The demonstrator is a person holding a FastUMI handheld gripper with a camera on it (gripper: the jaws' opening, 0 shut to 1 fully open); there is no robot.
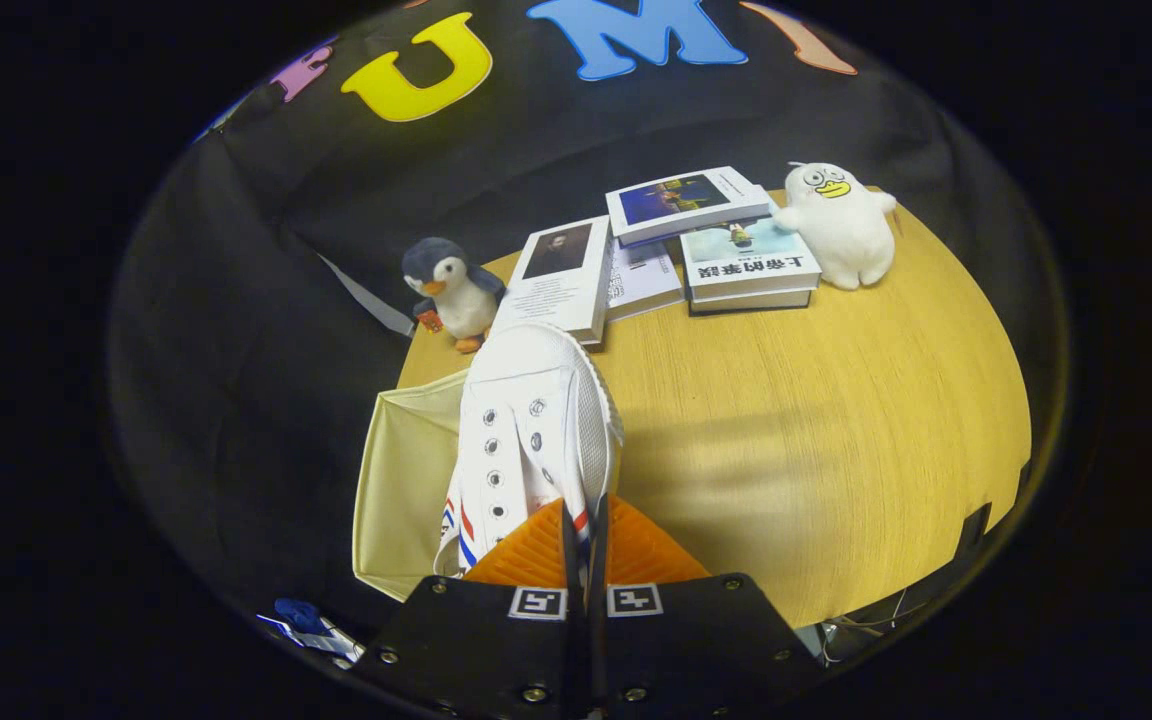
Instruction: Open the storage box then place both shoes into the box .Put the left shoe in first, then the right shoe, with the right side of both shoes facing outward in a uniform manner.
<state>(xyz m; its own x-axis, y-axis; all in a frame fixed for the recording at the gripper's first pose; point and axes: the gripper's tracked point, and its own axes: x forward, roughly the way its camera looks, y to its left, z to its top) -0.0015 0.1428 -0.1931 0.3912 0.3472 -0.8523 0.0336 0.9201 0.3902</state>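
Note:
My gripper [586, 530] is shut on a white canvas shoe [531, 430], both fingers pinching the thin side wall near its heel. The shoe has metal eyelets and red and blue stripes on its side, and its toe points away from me. It hangs over the right edge of a cream fabric storage box [406, 480], which lies open on the left end of the wooden table [816, 420]. The box's inside is partly hidden by the shoe.
A penguin plush [451, 290] stands just beyond the shoe's toe. Several books [656, 250] lie at the back of the table, and a white duck plush [841, 225] leans beside them. Bare wood stretches to the right of the fingers.

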